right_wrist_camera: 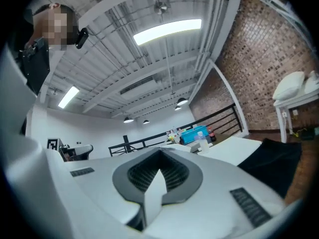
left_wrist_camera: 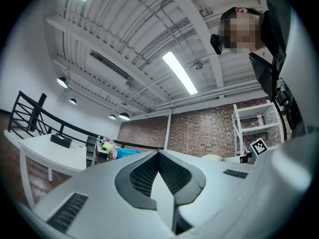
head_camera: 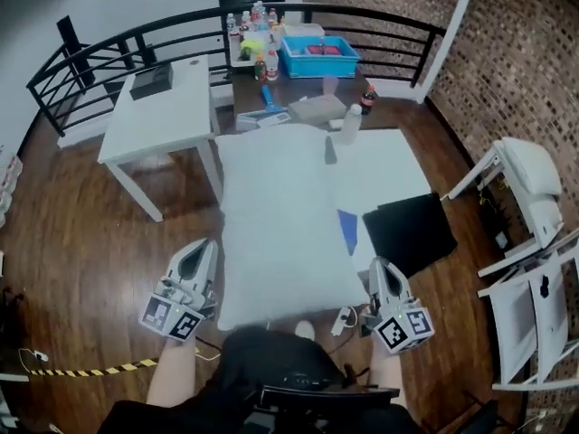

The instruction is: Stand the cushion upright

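The big white cushion [head_camera: 280,224] fills the middle of the head view, and I hold it in front of me by its two near corners. My left gripper [head_camera: 206,250] is shut at its near left corner, and a thin strip of the cushion's white fabric [left_wrist_camera: 162,195] shows between the dark pads [left_wrist_camera: 142,176] in the left gripper view. At the near right corner my right gripper [head_camera: 378,269] is shut, with a white wedge of fabric [right_wrist_camera: 153,190] pinched between its pads [right_wrist_camera: 174,173]. Both grippers [left_wrist_camera: 158,153] [right_wrist_camera: 159,156] point roughly level.
A white sheet [head_camera: 389,165] lies on the wooden floor beyond the cushion, with a bottle [head_camera: 348,125] on it and a black mat [head_camera: 407,233] beside it. A white table [head_camera: 158,116] stands far left, with a blue bin [head_camera: 318,57] by the black railing [head_camera: 109,48]. White chairs [head_camera: 534,242] stand at the right.
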Demonstrator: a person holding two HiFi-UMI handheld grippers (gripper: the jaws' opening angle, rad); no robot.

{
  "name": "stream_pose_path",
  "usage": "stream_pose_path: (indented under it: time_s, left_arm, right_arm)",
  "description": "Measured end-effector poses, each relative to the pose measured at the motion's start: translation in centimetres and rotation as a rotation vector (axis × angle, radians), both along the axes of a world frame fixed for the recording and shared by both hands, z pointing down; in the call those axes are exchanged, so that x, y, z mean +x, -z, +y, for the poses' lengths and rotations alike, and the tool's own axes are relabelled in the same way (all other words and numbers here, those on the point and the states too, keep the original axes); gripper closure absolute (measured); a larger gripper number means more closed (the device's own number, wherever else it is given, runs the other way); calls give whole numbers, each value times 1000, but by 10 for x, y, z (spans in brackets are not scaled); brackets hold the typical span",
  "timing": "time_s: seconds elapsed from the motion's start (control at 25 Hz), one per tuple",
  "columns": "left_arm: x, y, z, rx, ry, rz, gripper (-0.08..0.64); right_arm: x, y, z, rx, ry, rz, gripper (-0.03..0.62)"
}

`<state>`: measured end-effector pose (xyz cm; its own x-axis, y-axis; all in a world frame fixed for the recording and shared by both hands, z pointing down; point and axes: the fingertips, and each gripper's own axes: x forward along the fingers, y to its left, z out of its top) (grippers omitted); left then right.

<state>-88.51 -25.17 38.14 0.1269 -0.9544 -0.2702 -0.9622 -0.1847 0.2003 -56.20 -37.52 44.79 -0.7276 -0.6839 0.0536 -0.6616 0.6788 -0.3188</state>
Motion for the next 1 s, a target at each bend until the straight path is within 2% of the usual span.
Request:
stream_pose_path:
  time_s: [0.16, 0.32, 0.52, 0.72, 0.84, 1.0]
  left_arm:
    - [14, 16, -5, 24, 116, -6, 557]
    - [35, 16, 2, 6, 220, -22, 557]
    - [42, 11, 5, -23, 298, -21, 557]
    - [21, 25, 10, 10, 372, -15, 557]
    - [0, 33, 12, 34, 389, -10, 557]
    - [-22, 24, 3, -14, 407, -19, 557]
  right_arm:
    - [2, 15, -42, 50, 100, -8, 589]
    - [3, 9, -69, 19, 191, -13, 589]
    - [-1, 11, -99, 27, 255, -22, 589]
    - [-19, 7, -127, 9, 282, -26, 589]
    - [-41, 22, -129, 27, 304, -11, 589]
    - [-68, 25, -124, 47, 335, 8, 589]
